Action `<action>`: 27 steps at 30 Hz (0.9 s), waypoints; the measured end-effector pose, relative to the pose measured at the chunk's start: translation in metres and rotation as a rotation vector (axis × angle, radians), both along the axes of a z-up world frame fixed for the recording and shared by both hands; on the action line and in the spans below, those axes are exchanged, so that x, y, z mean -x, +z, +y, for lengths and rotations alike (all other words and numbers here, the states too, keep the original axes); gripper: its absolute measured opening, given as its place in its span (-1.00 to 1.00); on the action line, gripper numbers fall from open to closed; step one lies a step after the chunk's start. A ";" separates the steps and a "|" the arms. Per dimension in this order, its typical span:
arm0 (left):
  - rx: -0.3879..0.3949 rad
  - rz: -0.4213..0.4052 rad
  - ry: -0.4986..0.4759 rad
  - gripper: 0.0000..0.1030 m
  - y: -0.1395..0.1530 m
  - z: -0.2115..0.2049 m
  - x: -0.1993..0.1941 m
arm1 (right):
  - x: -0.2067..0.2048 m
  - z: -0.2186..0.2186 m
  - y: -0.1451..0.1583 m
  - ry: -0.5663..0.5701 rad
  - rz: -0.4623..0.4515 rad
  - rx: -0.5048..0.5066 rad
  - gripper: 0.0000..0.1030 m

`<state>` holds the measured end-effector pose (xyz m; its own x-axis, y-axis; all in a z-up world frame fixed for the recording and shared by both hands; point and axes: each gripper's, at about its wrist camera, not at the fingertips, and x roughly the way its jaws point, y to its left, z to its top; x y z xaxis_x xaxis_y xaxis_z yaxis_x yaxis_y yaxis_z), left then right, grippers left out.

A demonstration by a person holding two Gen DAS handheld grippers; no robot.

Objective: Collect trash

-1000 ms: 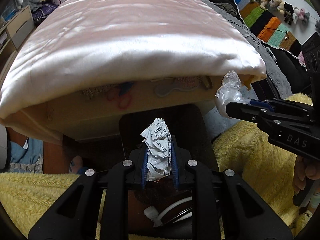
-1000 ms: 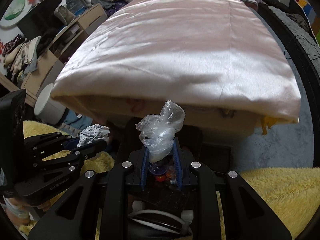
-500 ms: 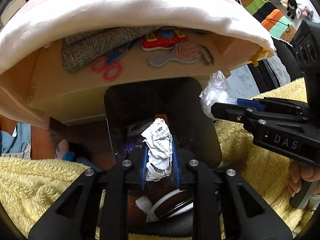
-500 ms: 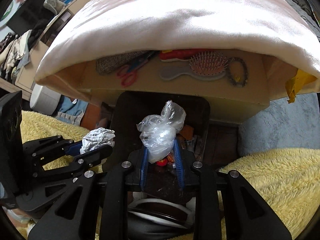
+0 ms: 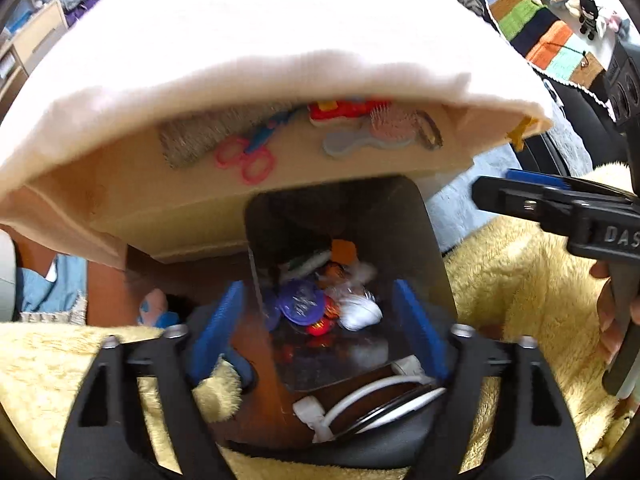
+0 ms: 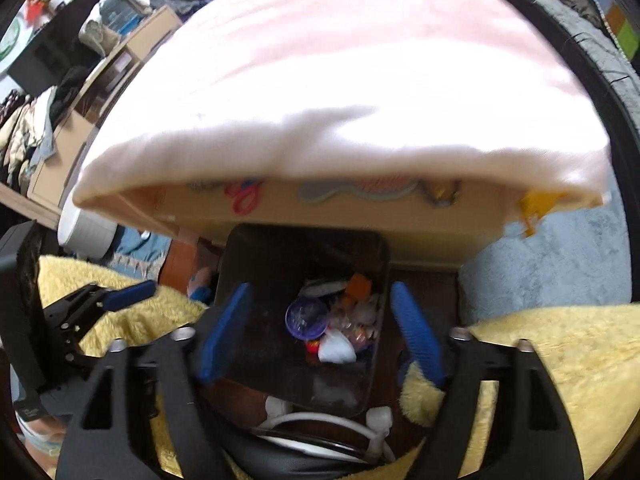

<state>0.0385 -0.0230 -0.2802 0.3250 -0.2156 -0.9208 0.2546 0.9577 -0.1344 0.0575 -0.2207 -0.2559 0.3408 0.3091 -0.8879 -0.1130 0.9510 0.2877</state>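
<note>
Opening both at once — my left gripper (image 5: 320, 332) and right gripper (image 6: 320, 332) spread with nothing between them, the trash (image 5: 320, 300) down in the black bin (image 5: 436, 264); best hold both centred above it.

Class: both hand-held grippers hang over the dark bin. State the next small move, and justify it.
Probably lift both away. The left hand-held gripper and right hand-held gripper are opening with nothing between their pads, and trash lies in the bin below.
</note>
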 end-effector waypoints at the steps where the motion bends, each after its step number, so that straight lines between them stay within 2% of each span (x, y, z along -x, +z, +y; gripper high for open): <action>1: -0.001 -0.019 0.004 0.72 0.007 0.003 0.000 | 0.001 -0.002 0.006 -0.007 -0.019 0.005 0.91; 2: 0.002 -0.039 0.007 0.85 0.016 0.005 0.001 | 0.002 -0.004 0.013 -0.015 -0.040 0.013 0.94; 6: -0.003 -0.091 0.005 0.84 0.048 0.011 0.002 | 0.007 -0.010 0.043 -0.041 -0.130 0.046 0.93; 10: -0.040 -0.198 0.043 0.84 0.087 0.019 0.006 | 0.017 -0.014 0.078 -0.078 -0.247 0.084 0.94; 18: 0.016 -0.382 0.115 0.84 0.157 0.030 0.017 | 0.035 -0.022 0.147 -0.159 -0.434 0.130 0.94; 23: -0.024 -0.482 0.148 0.84 0.195 0.033 0.019 | 0.046 -0.023 0.177 -0.204 -0.521 0.154 0.94; 27: -0.005 -0.559 0.191 0.84 0.223 0.040 0.026 | 0.056 -0.019 0.195 -0.210 -0.605 0.217 0.94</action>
